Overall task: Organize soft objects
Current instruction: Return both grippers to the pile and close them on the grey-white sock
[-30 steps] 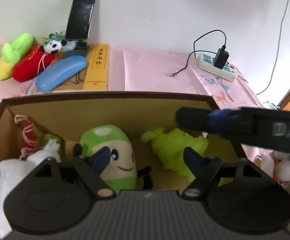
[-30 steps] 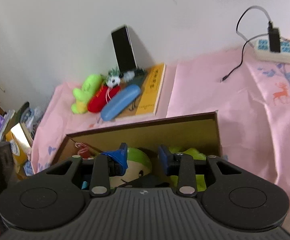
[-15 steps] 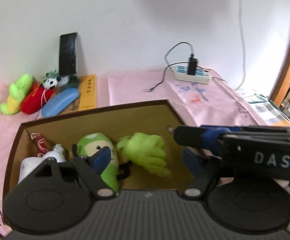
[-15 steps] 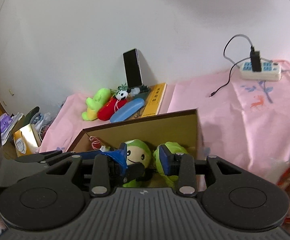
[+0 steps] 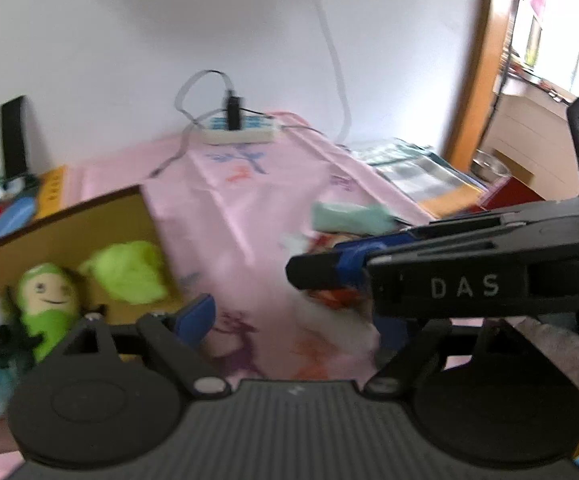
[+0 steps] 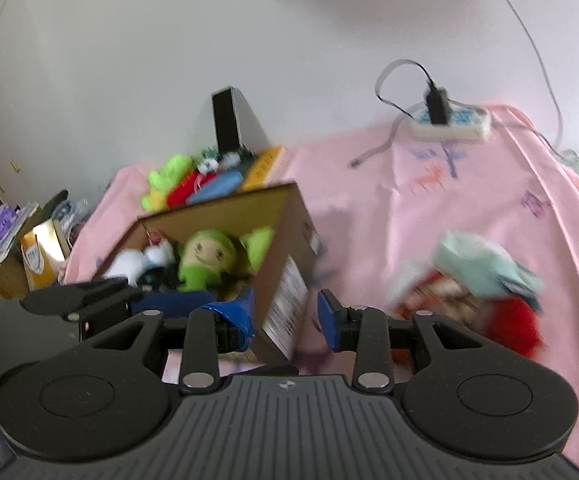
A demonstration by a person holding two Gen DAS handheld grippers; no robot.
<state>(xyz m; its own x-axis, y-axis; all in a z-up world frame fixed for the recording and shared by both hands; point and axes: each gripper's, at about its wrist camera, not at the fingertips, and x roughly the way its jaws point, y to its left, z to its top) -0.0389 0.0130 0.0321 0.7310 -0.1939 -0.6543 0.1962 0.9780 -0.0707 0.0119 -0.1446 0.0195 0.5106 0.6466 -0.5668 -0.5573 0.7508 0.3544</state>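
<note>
A brown cardboard box (image 6: 289,216) stands on the pink cloth and holds a green smiling doll (image 6: 205,256), a lime plush (image 5: 129,268) and white soft toys (image 6: 129,260). To its right lies a loose pile of soft toys: a mint-green one (image 6: 481,264) on top of a red one (image 6: 517,324). The mint toy (image 5: 349,216) also shows in the left wrist view. My left gripper (image 5: 293,320) hangs over the cloth between box and pile, its jaws opening with nothing between them. My right gripper (image 6: 287,314) is open above the box's near right corner, holding nothing.
At the back left lie a lime and yellow plush (image 6: 165,184), a red plush, a blue case and a yellow book under a leaning black phone (image 6: 225,124). A power strip (image 6: 449,124) with cables sits at the back right. Clutter lies beyond the cloth's right edge.
Both grippers have swung right, from above the box toward the toy pile. The left jaws have spread wider. The views are now blurred by motion.
</note>
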